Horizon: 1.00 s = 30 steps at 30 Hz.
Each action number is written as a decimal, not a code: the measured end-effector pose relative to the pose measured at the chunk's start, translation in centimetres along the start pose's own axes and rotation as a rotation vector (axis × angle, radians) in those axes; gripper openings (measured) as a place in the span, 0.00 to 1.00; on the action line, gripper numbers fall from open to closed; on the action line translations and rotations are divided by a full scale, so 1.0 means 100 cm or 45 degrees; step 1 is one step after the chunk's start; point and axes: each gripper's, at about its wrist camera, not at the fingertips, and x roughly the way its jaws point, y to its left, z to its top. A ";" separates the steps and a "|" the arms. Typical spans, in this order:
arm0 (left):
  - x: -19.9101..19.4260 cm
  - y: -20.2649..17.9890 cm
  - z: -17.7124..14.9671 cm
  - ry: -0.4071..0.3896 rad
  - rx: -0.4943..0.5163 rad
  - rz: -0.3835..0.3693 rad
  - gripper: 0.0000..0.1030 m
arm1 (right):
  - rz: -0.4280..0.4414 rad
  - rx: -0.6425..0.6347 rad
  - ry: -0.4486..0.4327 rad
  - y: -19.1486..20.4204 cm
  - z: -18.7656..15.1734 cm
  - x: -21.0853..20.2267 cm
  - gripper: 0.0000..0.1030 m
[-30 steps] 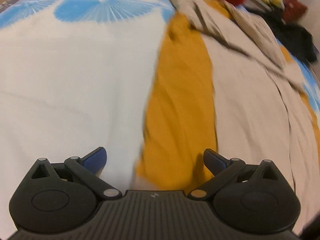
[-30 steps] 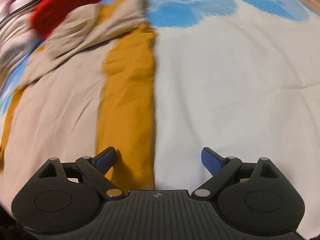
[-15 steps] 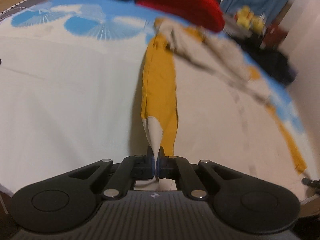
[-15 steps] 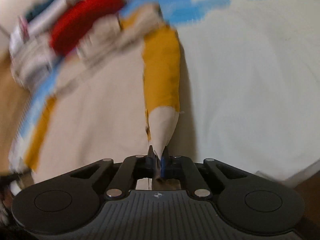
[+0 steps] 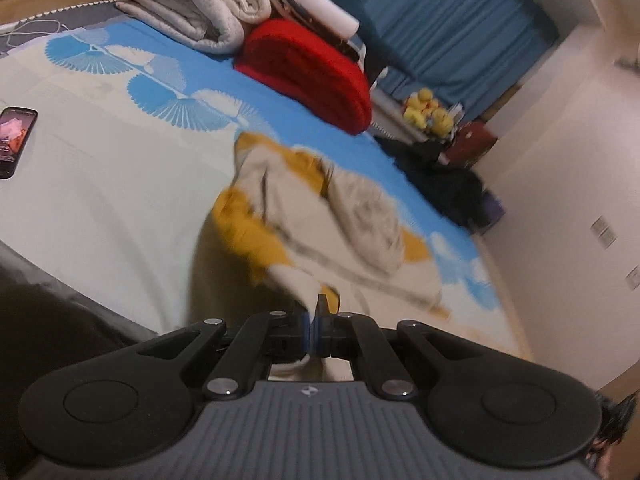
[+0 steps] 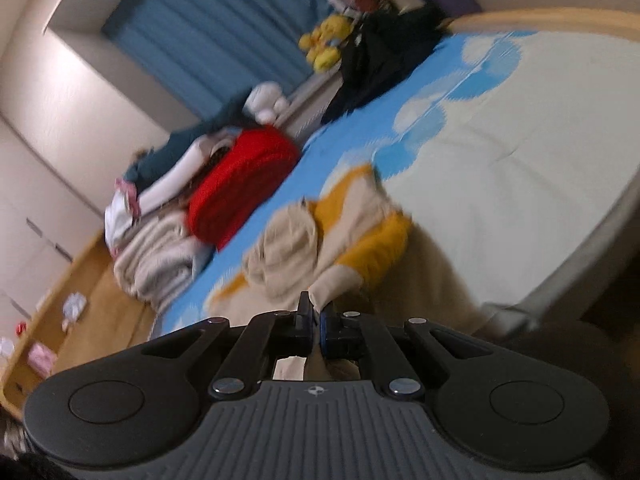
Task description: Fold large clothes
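A large beige and mustard-yellow garment (image 5: 320, 216) lies bunched on the bed, its near edge lifted. My left gripper (image 5: 314, 316) is shut on a beige corner of it and holds that corner above the mattress. In the right wrist view the same garment (image 6: 320, 240) hangs from my right gripper (image 6: 316, 318), which is shut on another beige corner. The cloth between the two corners is raised and blurred. The rest of it rests crumpled on the sheet.
The bed sheet (image 5: 100, 184) is white with blue fan prints. A phone (image 5: 14, 140) lies at its left edge. A red folded blanket (image 5: 308, 72) and folded beige bedding (image 5: 192, 8) sit at the back. Dark clothes (image 6: 376, 56) and yellow plush toys (image 6: 328, 40) lie beyond.
Both grippers went from open over the flat garment to shut on its near corners, then lifted. The garment has risen and bunched toward the far side.
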 end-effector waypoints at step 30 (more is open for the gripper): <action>0.448 0.080 0.283 0.049 -0.111 0.252 0.93 | -0.360 -0.003 -0.070 -0.009 0.182 0.481 0.81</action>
